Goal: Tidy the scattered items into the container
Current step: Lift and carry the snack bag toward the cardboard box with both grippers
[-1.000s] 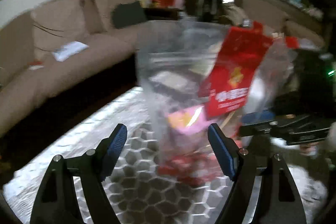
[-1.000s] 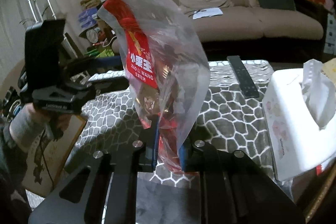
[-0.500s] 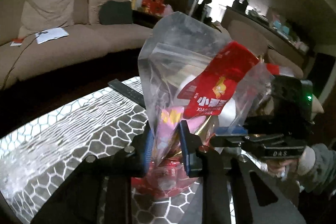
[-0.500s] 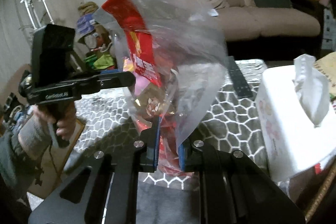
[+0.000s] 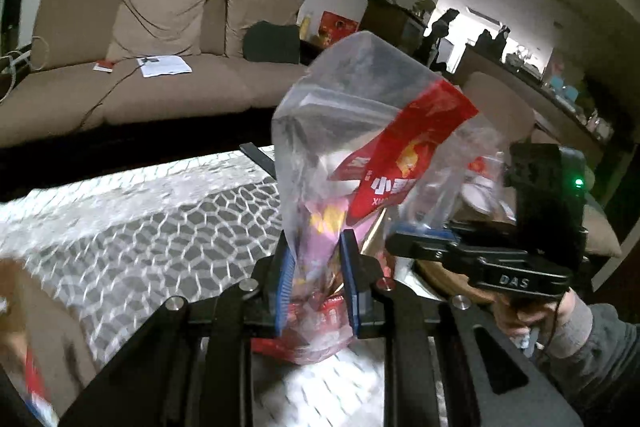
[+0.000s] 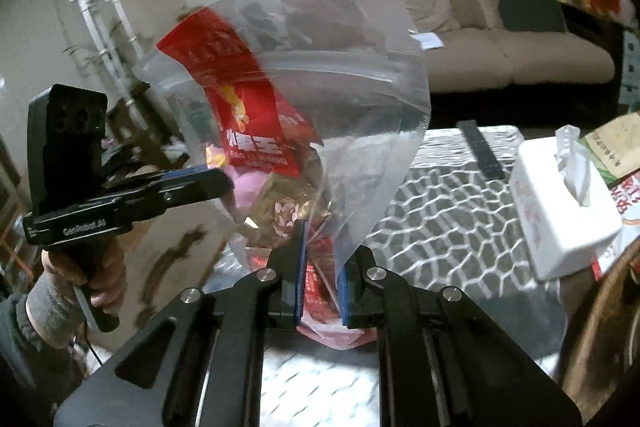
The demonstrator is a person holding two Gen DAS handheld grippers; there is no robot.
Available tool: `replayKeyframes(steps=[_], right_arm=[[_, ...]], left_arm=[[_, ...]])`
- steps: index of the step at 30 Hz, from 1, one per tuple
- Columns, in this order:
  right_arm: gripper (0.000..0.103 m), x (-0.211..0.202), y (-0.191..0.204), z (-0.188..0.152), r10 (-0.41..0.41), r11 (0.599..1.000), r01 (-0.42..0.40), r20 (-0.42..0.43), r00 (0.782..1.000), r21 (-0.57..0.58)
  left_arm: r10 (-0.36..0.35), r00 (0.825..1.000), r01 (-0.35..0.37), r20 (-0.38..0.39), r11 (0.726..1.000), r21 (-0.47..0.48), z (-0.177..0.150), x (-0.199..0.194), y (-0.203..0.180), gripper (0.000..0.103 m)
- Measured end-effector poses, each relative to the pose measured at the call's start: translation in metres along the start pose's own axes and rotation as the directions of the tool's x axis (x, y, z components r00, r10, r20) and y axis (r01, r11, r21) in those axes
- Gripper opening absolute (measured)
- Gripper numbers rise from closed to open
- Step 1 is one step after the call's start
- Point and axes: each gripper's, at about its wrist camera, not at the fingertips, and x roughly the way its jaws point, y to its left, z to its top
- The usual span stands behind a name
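Note:
A clear plastic zip bag (image 5: 344, 115) (image 6: 352, 75) hangs in the air above the patterned table, lifted from two sides. Inside it sit a tall red snack packet (image 5: 404, 163) (image 6: 244, 115), a pink packet (image 5: 320, 227), a gold wrapper (image 6: 280, 203) and more red packets at the bottom. My left gripper (image 5: 316, 283) is shut on the bag's lower part. My right gripper (image 6: 322, 275) is shut on the bag's other side. Each gripper also shows in the other's view, the right gripper (image 5: 424, 239) and the left gripper (image 6: 200, 183), both held by a hand.
The table (image 5: 160, 219) (image 6: 448, 227) has a grey honeycomb cloth. A white tissue box (image 6: 560, 211) stands at its right, with papers (image 6: 616, 155) behind. A black remote (image 6: 480, 151) lies at the far edge. A beige sofa (image 5: 140, 83) runs along the wall.
The left gripper closed from wide open onto the bag. Both grippers then rose with the bag, and its bottom has come up off the table.

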Motion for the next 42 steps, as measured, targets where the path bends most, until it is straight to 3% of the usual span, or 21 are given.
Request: replayKeyframes(steps=[7,11,17,23,31,42], right_arm=[[0.013,-0.052,0.079,-0.052,0.073,0.997,-0.074,-0.037,0.997,-0.035],[0.013,-0.07,0.113,-0.081,0.1,0.994,-0.103,-0.06,0.993,-0.048],[0.012,-0.086,0.164,-0.106,0.102,0.988,-0.109,-0.075,0.992,-0.107],[0.012,-0.08,0.187,-0.142,0.077,0.987,-0.093,-0.12,0.99,-0.132],[0.012,-0.064,0.189,-0.18,-0.017,0.986,-0.01,-0.159,0.987,-0.168],[0.012,-0.06,0.189,-0.21,-0.04,0.985,0.009,-0.176,0.984,-0.17]], left_arm=[[0.087,0.996,-0.086,0.013,0.996,-0.03,-0.065,-0.081,-0.043,0.022],[0.101,0.995,-0.1,0.016,0.993,-0.067,-0.088,-0.116,-0.051,0.022],[0.236,0.971,-0.234,0.034,0.971,-0.05,-0.122,-0.151,-0.068,0.022],[0.286,0.958,-0.284,0.01,0.956,-0.072,-0.162,-0.153,-0.07,0.022],[0.314,0.949,-0.316,-0.034,0.945,-0.079,-0.203,-0.141,-0.074,0.022],[0.339,0.939,-0.342,-0.051,0.935,-0.097,-0.232,-0.138,-0.079,0.022]])
